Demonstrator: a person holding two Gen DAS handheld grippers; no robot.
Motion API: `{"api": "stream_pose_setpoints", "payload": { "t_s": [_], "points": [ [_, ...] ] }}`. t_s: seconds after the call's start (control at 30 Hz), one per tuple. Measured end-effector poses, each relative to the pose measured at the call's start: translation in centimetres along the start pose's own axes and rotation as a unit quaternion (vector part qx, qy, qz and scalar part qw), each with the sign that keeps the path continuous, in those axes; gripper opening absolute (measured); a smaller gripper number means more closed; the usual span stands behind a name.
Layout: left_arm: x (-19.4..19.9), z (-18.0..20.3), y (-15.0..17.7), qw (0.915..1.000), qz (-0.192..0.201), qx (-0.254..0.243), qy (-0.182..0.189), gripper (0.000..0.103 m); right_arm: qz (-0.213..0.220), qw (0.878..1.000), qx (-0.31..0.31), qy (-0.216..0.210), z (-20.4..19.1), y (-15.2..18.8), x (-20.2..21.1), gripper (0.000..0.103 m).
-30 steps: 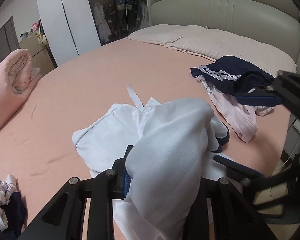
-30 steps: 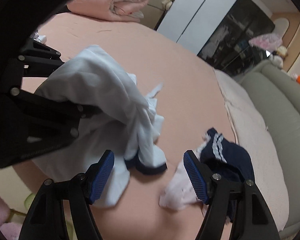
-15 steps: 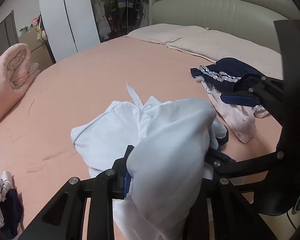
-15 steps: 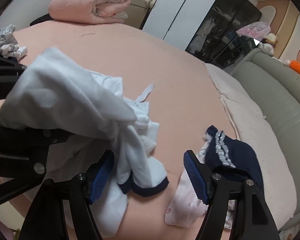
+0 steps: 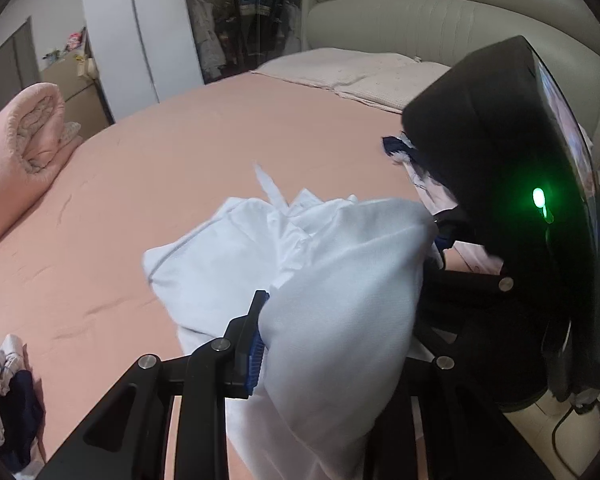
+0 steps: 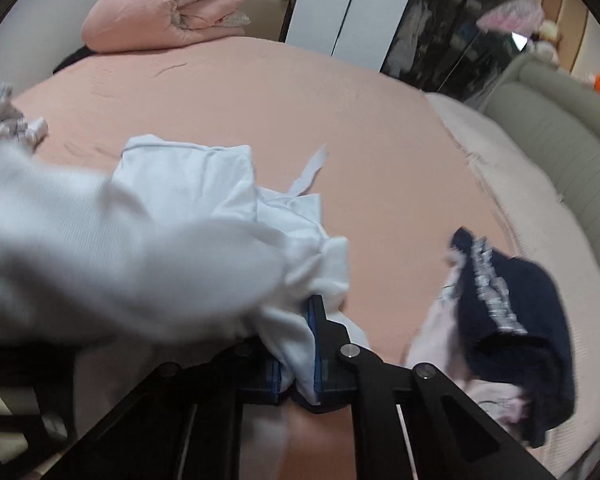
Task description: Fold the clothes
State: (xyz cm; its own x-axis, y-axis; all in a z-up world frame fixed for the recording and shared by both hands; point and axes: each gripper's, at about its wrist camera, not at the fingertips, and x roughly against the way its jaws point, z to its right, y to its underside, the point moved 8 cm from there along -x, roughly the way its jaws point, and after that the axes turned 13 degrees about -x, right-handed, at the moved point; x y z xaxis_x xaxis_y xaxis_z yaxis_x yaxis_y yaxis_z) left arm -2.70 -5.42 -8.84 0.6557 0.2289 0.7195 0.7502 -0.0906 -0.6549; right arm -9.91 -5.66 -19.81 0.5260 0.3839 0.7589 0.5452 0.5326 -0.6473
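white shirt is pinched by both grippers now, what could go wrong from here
1. The right gripper, whose jaws have just been closing, pinches a bunched wad of the white shirt, so lifting may drag several layers rather than one edge.
2. The left gripper is buried under draped cloth, so its hold is hard to judge and may slip.
3. The navy garment lies close by and could get swept along.
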Motion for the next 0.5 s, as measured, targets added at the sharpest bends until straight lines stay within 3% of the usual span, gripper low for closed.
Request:
{"api": "stream_pose_setpoints", "payload": {
  "t_s": [0.23, 0.33, 0.43, 0.5],
  "points": [
    [0.3, -1.1, 0.7, 0.9986, 0.004, 0.049, 0.017, 0.024, 0.019, 0.995, -0.083, -0.047, 0.5, -2.3, 1.4, 0.009],
    [0.5, -1.4, 0.9, 0.9979, 0.008, 0.062, 0.016, 0.024, 0.013, 0.987, -0.139, -0.083, 0.5, -3.0, 1.5, 0.009],
    [0.8, -1.6, 0.9, 0.9972, 0.013, 0.071, 0.019, 0.024, 0.0, 0.97, -0.211, -0.123, 0.8, -3.3, 1.1, 0.009],
    [1.1, -1.5, 0.8, 0.9967, 0.019, 0.076, 0.025, 0.023, -0.018, 0.946, -0.283, -0.158, 1.3, -3.0, 0.4, 0.007]
  ]
}}
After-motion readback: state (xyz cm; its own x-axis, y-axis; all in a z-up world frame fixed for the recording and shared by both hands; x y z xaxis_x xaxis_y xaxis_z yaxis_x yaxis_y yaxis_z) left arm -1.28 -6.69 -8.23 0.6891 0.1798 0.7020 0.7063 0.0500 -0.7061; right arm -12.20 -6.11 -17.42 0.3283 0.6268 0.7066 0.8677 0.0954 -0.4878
